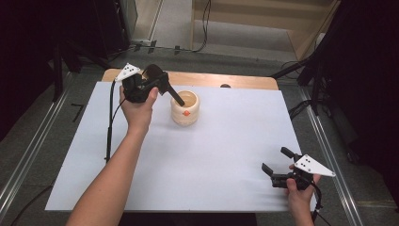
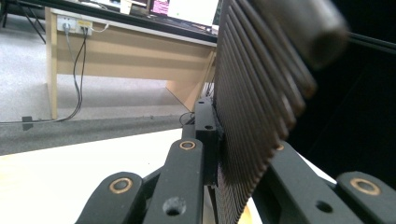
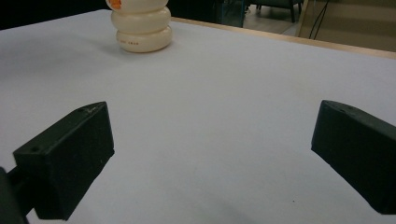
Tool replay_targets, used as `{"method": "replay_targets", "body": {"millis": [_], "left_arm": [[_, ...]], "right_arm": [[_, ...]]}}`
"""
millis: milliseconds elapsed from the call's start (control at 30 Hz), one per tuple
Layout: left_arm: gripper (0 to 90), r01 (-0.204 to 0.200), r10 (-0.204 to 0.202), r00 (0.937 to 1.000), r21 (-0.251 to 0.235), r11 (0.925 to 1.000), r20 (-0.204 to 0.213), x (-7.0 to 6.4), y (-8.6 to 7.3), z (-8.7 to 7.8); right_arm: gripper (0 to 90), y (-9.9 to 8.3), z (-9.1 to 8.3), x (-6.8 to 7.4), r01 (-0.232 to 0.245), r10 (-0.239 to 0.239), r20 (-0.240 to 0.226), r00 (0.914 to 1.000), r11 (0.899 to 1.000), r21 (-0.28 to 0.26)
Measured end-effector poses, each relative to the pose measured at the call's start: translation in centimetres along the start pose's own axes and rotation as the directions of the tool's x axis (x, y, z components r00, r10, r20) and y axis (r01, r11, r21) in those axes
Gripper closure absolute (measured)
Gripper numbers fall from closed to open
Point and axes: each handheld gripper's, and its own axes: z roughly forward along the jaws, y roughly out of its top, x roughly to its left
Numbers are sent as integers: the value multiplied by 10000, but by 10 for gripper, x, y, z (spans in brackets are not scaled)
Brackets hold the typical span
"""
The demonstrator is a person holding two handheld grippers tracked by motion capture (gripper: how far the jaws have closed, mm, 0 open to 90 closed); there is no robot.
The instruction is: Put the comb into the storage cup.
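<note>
The left tool (image 1: 175,96) has its jaws together, tips dipping into the cup (image 1: 185,108). The right tool (image 1: 277,165), jaws apart, rests well away on the tabletop (image 1: 226,155). The cup looks stiff, smooth and breakable; its rim seems the surest hold.

Cream pot (image 1: 184,108), orange mark; white table sheet (image 1: 211,155).

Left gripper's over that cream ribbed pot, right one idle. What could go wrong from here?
1. The left gripper has its jaws shut, the tip angled across the rim of the cream ribbed ceramic pot; a sideways pull may tip the pot, which stands free.
2. The open right gripper sits far off near the edge of the white table sheet, too distant to steady it.
</note>
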Motion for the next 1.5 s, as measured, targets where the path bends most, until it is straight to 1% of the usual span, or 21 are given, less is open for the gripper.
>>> {"method": "replay_targets", "body": {"millis": [100,233,433,533,667,933,1167,1300,1500], "left_arm": [[846,93,-93,10000,16,10000,18,1,-3,2],[846,11,-10,10000,160,9999,-73,2,-8,6],[846,118,-116,9998,169,9998,-142,4,-13,9],[846,244,-241,9996,181,9995,-144,4,-17,11],[846,263,-259,9996,280,9993,-141,3,-22,15],[846,302,-297,9995,357,9989,-136,1,-27,21],[846,416,-406,9989,401,9983,-251,3,-34,23],[846,477,-467,9986,422,9980,-238,4,-36,24],[845,462,-450,9987,509,9976,-243,4,-39,27]], "right_arm": [[0,0,0,0,-9,9,-9,10000,10000,-15],[0,0,0,0,-14,14,-15,10000,10000,-21],[0,0,0,0,-27,27,-10,10000,10000,-23],[0,0,0,0,-29,29,-20,10000,10000,-28],[0,0,0,0,-27,26,-17,10000,10000,-25],[0,0,0,0,-49,49,-29,10000,10000,-35],[0,0,0,0,-38,38,-35,10000,10000,-47],[0,0,0,0,-10,10,-23,10000,10000,-22],[0,0,0,0,-14,14,-32,10000,10000,-19]]}}
